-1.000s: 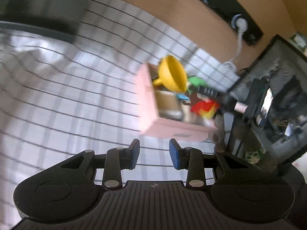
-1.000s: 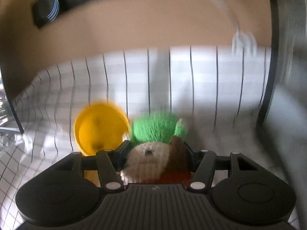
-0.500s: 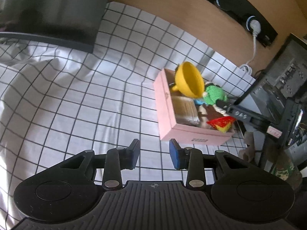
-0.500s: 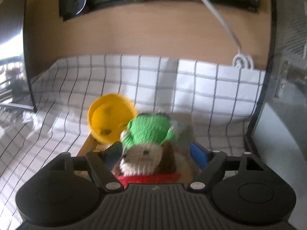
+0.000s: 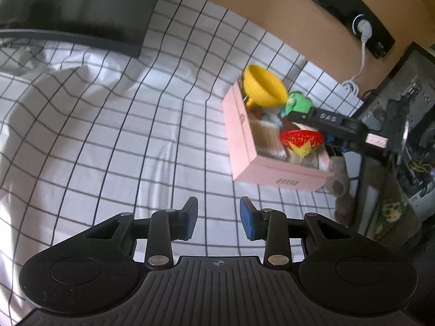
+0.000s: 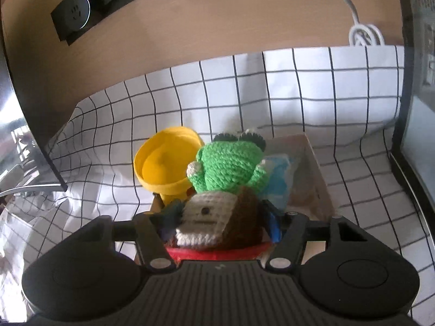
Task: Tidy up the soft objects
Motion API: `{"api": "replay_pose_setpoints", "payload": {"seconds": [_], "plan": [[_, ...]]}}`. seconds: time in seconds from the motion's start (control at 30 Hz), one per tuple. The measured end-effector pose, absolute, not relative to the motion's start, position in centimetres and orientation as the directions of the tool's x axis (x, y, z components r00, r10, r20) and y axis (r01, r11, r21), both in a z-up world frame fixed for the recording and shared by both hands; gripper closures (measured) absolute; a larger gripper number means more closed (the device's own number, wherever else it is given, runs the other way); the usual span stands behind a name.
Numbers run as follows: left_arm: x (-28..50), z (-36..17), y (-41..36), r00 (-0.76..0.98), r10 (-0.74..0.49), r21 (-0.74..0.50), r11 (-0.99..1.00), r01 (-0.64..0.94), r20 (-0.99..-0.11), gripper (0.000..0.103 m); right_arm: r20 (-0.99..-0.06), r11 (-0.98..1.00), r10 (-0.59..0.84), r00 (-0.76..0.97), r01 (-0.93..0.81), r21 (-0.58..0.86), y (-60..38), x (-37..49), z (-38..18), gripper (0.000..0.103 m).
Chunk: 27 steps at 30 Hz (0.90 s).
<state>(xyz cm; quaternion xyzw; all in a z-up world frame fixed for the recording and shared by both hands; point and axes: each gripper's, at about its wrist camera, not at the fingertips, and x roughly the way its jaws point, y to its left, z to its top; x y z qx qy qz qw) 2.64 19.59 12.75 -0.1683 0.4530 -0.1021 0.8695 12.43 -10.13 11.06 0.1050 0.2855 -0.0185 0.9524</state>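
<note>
A pink box stands on the checked cloth at the right. A yellow funnel-shaped toy, a green crochet frog, a red and yellow crochet piece and other soft things lie in it. My right gripper hovers over the box, its jaws around a brown and white crochet toy; the frog and funnel lie just beyond. It shows in the left wrist view above the box. My left gripper is open and empty over the cloth.
A dark monitor base stands at the back left. A wooden wall with a black socket strip and white cable runs behind. A computer case stands right; a brown plush lies beside the box.
My right gripper has risen a little over the box and its jaws have closed in on the brown and white toy. The left gripper has drawn back, still open.
</note>
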Motion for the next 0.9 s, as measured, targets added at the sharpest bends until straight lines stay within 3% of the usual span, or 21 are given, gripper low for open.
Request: {"api": "replay_pose_setpoints", "payload": {"seconds": [0.1, 0.17, 0.33, 0.6, 0.83, 0.9], "plan": [[2.6, 11.6, 19.5, 0.563, -0.316, -0.350, 0.935, 0.051, -0.763, 0.066, -0.532, 0.974, 0.009, 0.847, 0.113, 0.196, -10.4, 10.0, 11.5, 0.036], [2.6, 10.6, 19.2, 0.562, -0.300, -0.312, 0.947, 0.079, -0.771, 0.066, -0.501, 0.977, -0.022, 0.865, 0.125, 0.174, -10.5, 7.4, 11.9, 0.028], [2.7, 7.6, 17.8, 0.514, -0.325, -0.307, 0.944, 0.124, -0.794, 0.066, -0.443, 0.982, -0.162, 0.882, 0.186, 0.012, -9.2, 0.5, 11.9, 0.025], [1.4, 4.8, 12.3, 0.575, -0.239, -0.180, 0.971, 0.159, -0.783, 0.066, -0.569, 0.982, -0.171, 0.804, 0.184, -0.036, -10.1, -4.5, 6.7, 0.025], [0.3, 3.0, 7.8, 0.677, -0.157, -0.056, 0.984, 0.169, -0.719, 0.053, -0.581, 0.992, -0.116, 0.805, 0.122, -0.030, -11.2, -4.0, 3.4, 0.024], [0.3, 2.8, 6.8, 0.690, -0.135, -0.023, 0.985, 0.169, -0.711, 0.035, -0.602, 0.990, -0.129, 0.788, 0.136, -0.034, -11.3, -3.5, 2.7, 0.024]]}}
